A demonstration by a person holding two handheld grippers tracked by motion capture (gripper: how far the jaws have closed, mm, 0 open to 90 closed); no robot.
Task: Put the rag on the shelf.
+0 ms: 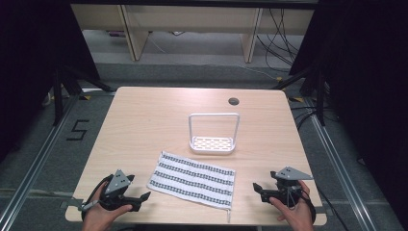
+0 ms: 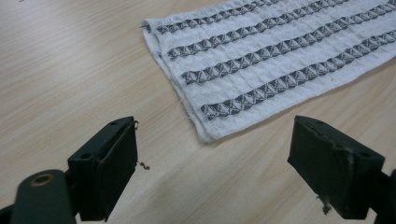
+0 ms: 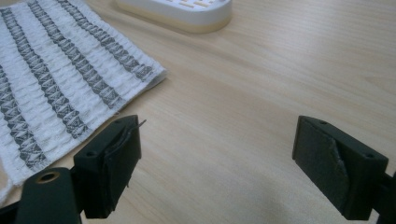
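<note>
Fingers [image 2: 112, 172] on both my grippers stood released and empty, the towel [image 1: 192, 179] lying flat on the tabletop [image 1: 144, 120] between them, long axis across, left gripper [image 1: 139, 198] slightly nearer.

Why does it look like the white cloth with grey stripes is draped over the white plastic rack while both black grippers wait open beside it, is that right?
Not quite. The white cloth with grey stripes lies flat on the wooden table, in front of the white plastic rack and apart from it, as the high view shows. The left gripper and right gripper do wait open.
</note>
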